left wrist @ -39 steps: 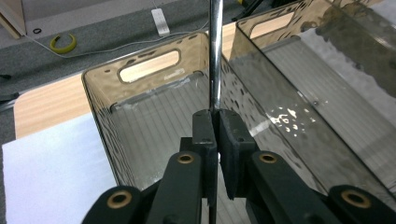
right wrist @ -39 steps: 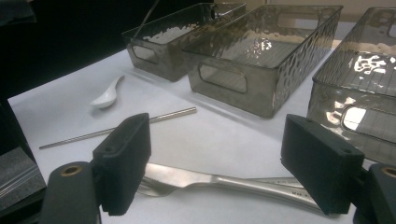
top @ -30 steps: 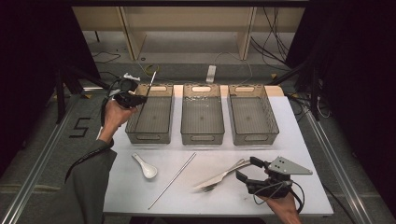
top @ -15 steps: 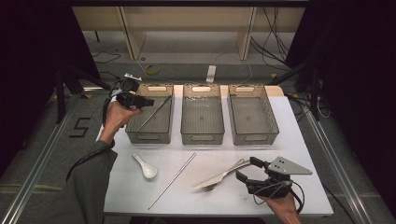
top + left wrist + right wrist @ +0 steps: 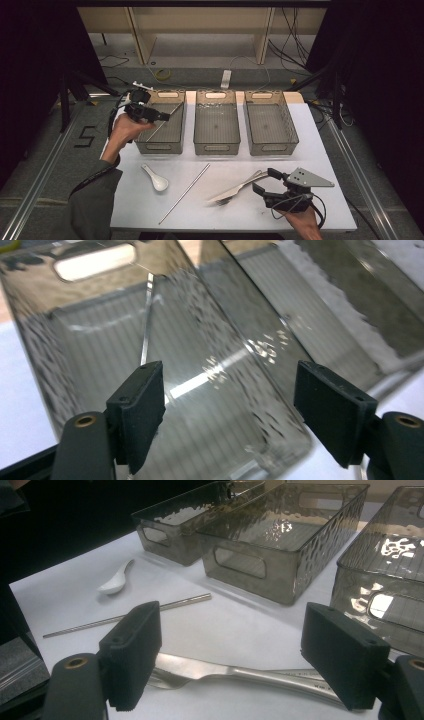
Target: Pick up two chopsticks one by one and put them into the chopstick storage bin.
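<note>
My left gripper [image 5: 159, 116] hovers open over the near-left corner of the left smoky plastic bin [image 5: 150, 146]. A thin metal rod [image 5: 167, 122] lies slanted inside that bin; in the left gripper view the rod [image 5: 147, 320] leans along the bin floor beyond my open gripper [image 5: 230, 415]. Near the table's front right, my right gripper [image 5: 264, 181] stands open at the handle ends of a knife and fork [image 5: 235, 191]. In the right gripper view the cutlery [image 5: 240, 672] lies on the table between the jaws of the open gripper [image 5: 230, 660], untouched.
A middle bin [image 5: 216, 146] and a right bin [image 5: 272, 145] stand empty beside the left one. A white ceramic spoon [image 5: 156, 179] and a second long metal rod [image 5: 185, 192] lie on the white table [image 5: 320, 150] in front of the bins.
One second ago my left gripper held the thin rod over the left bin. The rod now lies in the bin and the jaws stand open. The right gripper has not moved.
</note>
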The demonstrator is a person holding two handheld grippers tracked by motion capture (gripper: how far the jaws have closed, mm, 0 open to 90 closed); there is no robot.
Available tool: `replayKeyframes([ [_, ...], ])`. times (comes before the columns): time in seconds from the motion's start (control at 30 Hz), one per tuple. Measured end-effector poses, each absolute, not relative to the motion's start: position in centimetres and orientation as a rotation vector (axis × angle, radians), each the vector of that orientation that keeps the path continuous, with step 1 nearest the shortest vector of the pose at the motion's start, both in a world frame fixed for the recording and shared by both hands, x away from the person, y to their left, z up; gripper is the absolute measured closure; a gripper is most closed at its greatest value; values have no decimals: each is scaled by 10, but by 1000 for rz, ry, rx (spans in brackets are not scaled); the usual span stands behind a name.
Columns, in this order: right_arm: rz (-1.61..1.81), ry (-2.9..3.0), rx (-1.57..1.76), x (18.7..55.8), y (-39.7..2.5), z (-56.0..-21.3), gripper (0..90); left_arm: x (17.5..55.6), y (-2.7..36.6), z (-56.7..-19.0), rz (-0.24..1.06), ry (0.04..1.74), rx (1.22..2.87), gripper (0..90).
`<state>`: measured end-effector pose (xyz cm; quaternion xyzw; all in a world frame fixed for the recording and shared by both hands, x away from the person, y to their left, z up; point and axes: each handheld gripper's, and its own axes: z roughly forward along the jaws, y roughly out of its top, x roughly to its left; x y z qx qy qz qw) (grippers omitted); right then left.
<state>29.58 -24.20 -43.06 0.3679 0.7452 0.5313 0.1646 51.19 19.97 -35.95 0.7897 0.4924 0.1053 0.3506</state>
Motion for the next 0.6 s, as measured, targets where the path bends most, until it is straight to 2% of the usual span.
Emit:
replayKeyframes([
  [0.2,1513,2123,1052,296,-242,-431,251,488,194,-364,235,1253,2042,275],
  [0.6,1511,2131,1039,295,-241,-429,251,457,180,-372,200,1215,2164,258],
])
